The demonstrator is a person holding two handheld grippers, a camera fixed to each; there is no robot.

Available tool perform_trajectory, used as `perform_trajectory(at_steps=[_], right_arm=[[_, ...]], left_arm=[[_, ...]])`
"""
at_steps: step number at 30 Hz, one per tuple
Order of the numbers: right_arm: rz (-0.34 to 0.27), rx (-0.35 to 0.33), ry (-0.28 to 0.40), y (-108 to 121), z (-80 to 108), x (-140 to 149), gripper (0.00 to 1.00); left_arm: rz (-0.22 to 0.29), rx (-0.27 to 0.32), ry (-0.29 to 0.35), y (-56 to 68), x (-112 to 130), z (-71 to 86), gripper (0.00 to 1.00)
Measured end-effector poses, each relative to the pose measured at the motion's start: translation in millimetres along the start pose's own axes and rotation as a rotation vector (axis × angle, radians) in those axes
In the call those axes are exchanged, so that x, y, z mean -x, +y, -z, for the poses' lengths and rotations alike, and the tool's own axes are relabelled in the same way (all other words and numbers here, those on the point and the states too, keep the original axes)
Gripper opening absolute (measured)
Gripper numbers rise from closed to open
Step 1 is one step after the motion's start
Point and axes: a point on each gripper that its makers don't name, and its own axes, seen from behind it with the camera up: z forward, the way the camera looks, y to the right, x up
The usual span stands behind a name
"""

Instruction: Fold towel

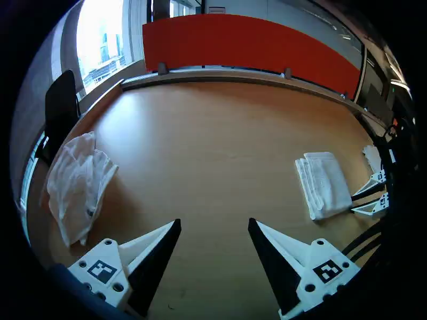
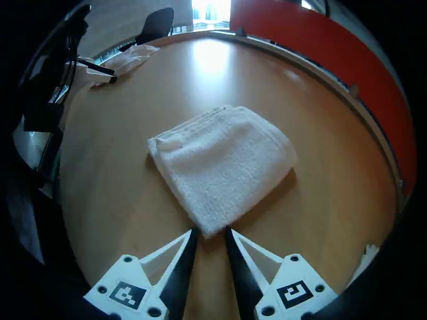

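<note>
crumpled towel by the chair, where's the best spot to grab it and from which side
Probably its narrow end, nearest the left gripper. The crumpled towel lies in a long heap tapering to loose thin layers there, so jaws coming in low over the table from that end could pinch it.

No words, numbers or brand names are legible on any surface. The sole markings are black-and-white square markers (image 1: 102, 270), coded patterns without readable characters. They are printed on the white finger mounts of the left gripper (image 1: 214, 221) and the right gripper (image 2: 211, 230), one to each finger.
</note>
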Motion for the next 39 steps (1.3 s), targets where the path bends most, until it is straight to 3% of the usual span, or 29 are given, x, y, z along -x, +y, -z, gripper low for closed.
perform_trajectory(at_steps=[3,15,29,39], right_arm=[[-0.003,0.002,-0.001,0.2,-0.7,0.6,0.38],[-0.025,0.014,0.004,3.0,-1.1,1.0,0.07],[-0.036,0.030,0.037,10.0,5.2,-9.5,0.05],[-0.007,0.043,0.106,14.5,20.2,-46.2,0.05]], left_arm=[[0.000,-0.001,-0.001,-0.3,0.1,-0.3,0.94],[0.001,-0.001,-0.002,0.0,0.2,-0.6,0.94],[0.001,-0.001,-0.002,-0.6,0.7,-1.0,0.93],[0.000,0.003,0.006,0.7,-1.8,0.8,0.94]])
